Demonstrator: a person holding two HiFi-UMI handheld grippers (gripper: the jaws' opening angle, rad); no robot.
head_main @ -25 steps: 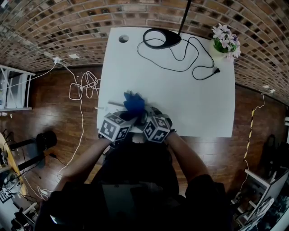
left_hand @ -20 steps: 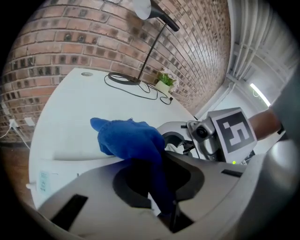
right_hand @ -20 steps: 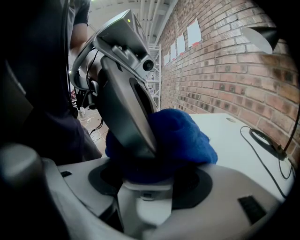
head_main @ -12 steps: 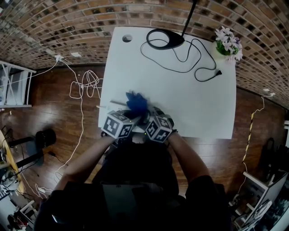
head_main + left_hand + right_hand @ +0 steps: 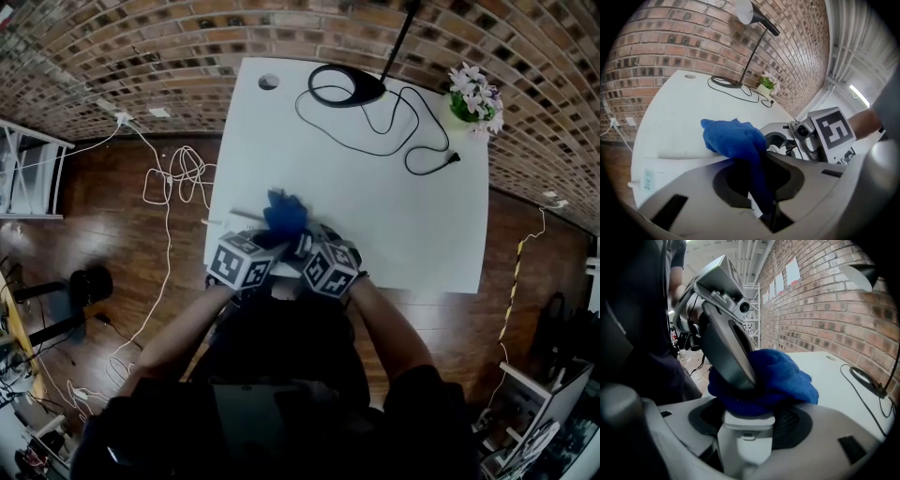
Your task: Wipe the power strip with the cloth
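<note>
Power strip point(image 5: 747, 441) lies on white table point(image 5: 394, 216) near the front edge, just ahead of both grippers. R gripper point(image 5: 747, 420) has jaws partway apart w/ the strip's near end between them. It looks clamped on that end, holding it steady. L gripper point(image 5: 759, 164) jaws are closed tight on blue cloth point(image 5: 733, 138), a bunched wad sitting on top of the strip right by the R jaws.

Key relation: strip's long axis runs out to the left along the table edge in head view, away from R gripper, so the uncovered length lies left of the cloth. L gripper is the nearer one, w/ cloth touching the strip. Prob. next stroke = drag cloth leftward along the axis w/ R pinning the end.

Strip look: white plastic, long narrow bar, squared end, small pale label point(image 5: 647, 178) near its far left end. Sockets not visible, cord not made out. Hard to tell apart from the white tabletop in head view. Risk, my guess: strip twists if the R hold is loose.
</note>
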